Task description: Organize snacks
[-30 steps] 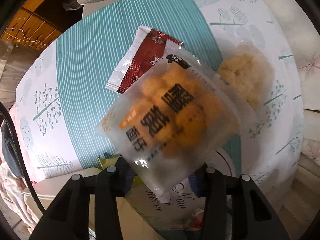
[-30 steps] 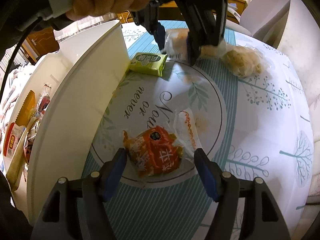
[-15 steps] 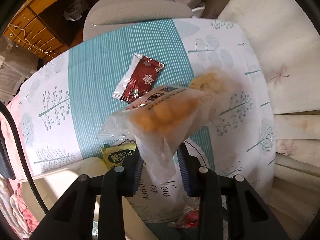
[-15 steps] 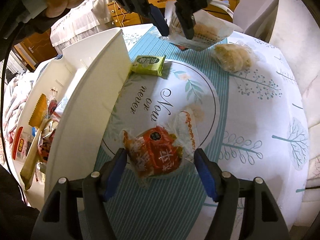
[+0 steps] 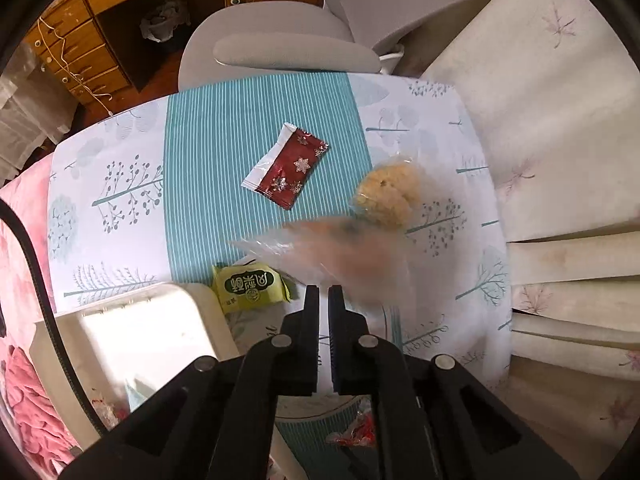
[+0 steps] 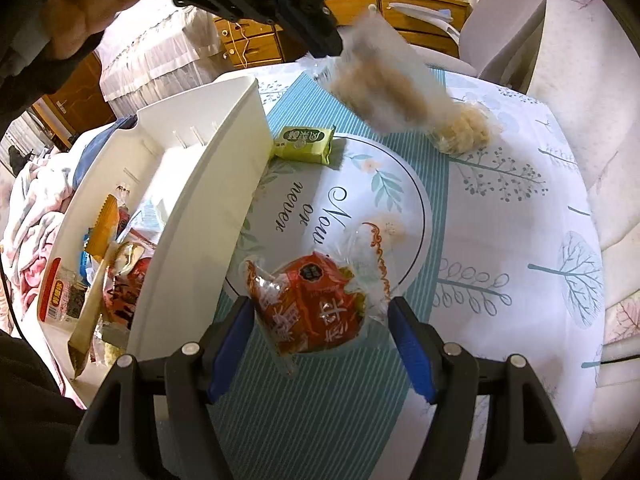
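Since 1.0 s ago: left gripper [image 5: 324,294] raised well above the tablecloth [image 5: 256,128], jaws drawn from a wide spread to a narrow slit; clear bag of golden puffs [image 5: 352,260] lifted with it, now motion-blurred and hanging just ahead and to the right of the tips. Pinched corner not resolvable — grip inferred from the closed jaws and from the right wrist view, where the bag [image 6: 388,84] dangles in the air directly off the tips of the left gripper [image 6: 320,40]. Long axis of bag slanting down and away from the tips.

White storage bin [image 5: 136,328] below and left of the left gripper, already stocked with packets [image 6: 100,264]; carry therefore leftward and down, probably into the far vacant section. Left hand nearer to that section, held high, tool pitched steeply downward.

Right gripper [image 6: 320,328] low over the table, jaws spread wide, 1 blue pad on either side of the orange-red snack packet [image 6: 312,304] but gripping nothing.

Loose on the cloth: green packet [image 5: 250,286] against the bin, dark red sachet [image 5: 286,168], pale puff bag [image 5: 388,196].
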